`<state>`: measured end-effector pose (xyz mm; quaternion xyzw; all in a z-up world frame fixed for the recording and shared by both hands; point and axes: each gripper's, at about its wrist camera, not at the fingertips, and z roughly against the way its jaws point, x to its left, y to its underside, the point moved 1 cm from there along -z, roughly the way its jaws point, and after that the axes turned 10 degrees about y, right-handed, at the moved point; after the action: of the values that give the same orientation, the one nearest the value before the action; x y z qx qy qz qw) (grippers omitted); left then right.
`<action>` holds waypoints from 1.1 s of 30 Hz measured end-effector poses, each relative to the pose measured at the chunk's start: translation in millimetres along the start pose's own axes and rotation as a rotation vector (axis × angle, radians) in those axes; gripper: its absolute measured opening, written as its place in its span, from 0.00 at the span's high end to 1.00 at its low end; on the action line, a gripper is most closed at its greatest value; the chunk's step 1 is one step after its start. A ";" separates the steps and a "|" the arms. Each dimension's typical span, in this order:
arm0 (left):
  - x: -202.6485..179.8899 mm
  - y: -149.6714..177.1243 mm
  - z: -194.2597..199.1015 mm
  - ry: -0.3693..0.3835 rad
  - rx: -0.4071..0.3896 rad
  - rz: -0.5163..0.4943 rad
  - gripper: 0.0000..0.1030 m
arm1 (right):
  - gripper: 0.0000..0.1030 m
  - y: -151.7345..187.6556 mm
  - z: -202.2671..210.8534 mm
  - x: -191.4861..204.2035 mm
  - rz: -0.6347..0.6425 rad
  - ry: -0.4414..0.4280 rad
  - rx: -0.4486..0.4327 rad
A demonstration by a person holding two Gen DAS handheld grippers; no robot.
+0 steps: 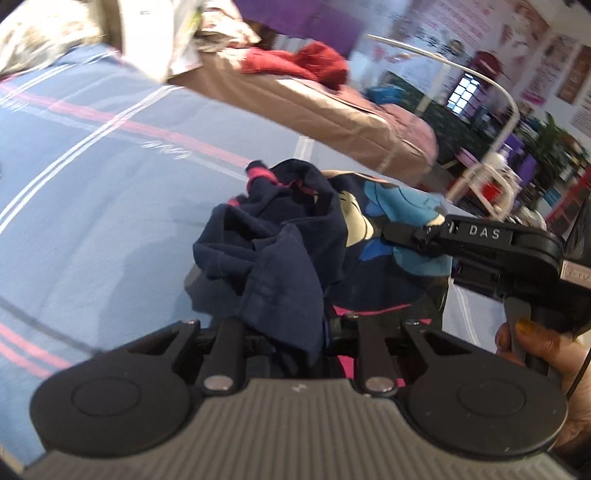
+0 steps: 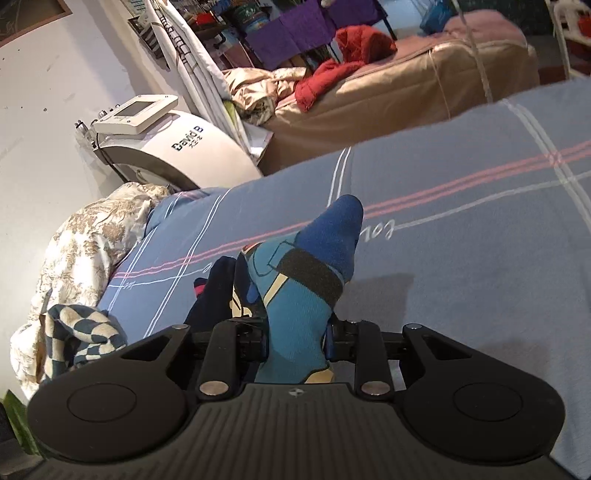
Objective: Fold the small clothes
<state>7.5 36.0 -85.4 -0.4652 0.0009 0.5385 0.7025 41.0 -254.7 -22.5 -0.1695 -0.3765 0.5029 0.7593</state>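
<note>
both grippers, left & right, jaws clamped on the navy cartoon-print garment, lifted, prob. clear of the blue striped bed.

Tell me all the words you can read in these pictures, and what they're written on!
"DAS": on the black right gripper seen from the left wrist camera.
"David B": on the white machine by the wall; smaller marks under it are too small to read.
Pale script on the blue bedsheet: upside down, starts like "Col", otherwise unclear.
Wall posters: too blurred to read.
</note>
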 end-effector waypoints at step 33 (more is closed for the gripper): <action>-462.1 82.7 -230.2 0.360 0.207 -0.321 0.49 | 0.24 -166.2 164.0 -403.1 -0.145 0.565 -0.126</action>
<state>-134.2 -465.0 -37.7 -0.4732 0.1071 0.3260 0.8114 -59.9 -706.6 29.6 -0.3221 -0.1919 0.3561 0.8559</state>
